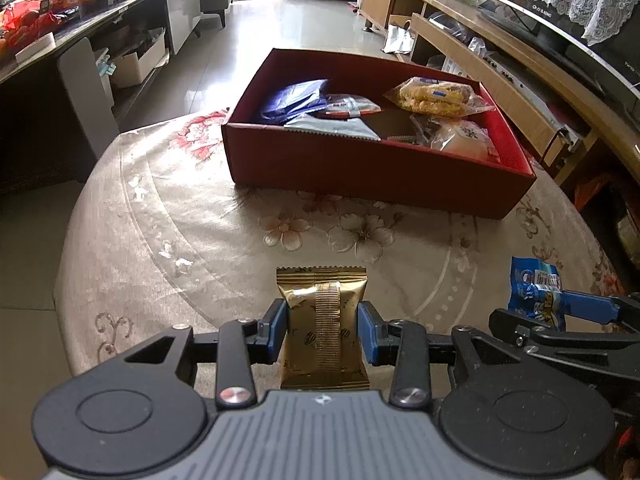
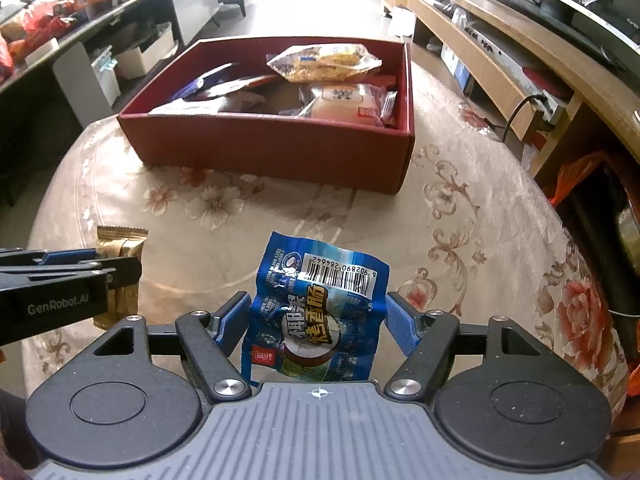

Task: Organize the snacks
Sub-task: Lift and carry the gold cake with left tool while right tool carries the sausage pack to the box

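Observation:
My left gripper (image 1: 322,322) is shut on a gold snack packet (image 1: 322,312) near the table's front edge. My right gripper (image 2: 316,320) is shut on a blue snack packet (image 2: 320,300) with a barcode. It shows in the left wrist view (image 1: 534,290) at the right. The gold packet shows at the left in the right wrist view (image 2: 120,248). A red cardboard box (image 1: 360,164) stands at the back of the table and holds several snack packets, among them a yellow one (image 1: 434,96) and a white bun (image 1: 466,140). The box also shows in the right wrist view (image 2: 260,148).
The round table has a floral cloth (image 1: 180,220). A dark shelf with boxes (image 1: 80,32) runs along the left. A wooden TV bench (image 1: 500,64) runs along the right. Tiled floor (image 1: 280,24) lies beyond the table.

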Tool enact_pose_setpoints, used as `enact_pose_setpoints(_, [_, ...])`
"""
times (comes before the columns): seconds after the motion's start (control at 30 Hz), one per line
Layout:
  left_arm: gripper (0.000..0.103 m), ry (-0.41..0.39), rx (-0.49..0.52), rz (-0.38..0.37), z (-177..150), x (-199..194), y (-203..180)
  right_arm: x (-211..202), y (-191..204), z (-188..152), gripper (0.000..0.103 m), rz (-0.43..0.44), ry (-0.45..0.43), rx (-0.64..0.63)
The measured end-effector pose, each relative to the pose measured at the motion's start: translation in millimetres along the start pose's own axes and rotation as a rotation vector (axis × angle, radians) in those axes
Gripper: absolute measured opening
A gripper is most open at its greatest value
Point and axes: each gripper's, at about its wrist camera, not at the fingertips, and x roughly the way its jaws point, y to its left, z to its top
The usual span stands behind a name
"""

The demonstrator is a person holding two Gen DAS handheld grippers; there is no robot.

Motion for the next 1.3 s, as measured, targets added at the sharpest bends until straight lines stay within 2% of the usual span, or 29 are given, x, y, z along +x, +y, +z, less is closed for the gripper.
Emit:
enact_pose_setpoints(0.87, [0.039,-0.083,0.0,0.011,40,-1,-5,-9,-21,38,0.077,0.014,-0.1,0.077])
enact_pose_setpoints(1.3, [0.039,-0.124,0.002,0.017,73,4,-11,-4,-26,68,0.077,0.026,-0.142,0.099])
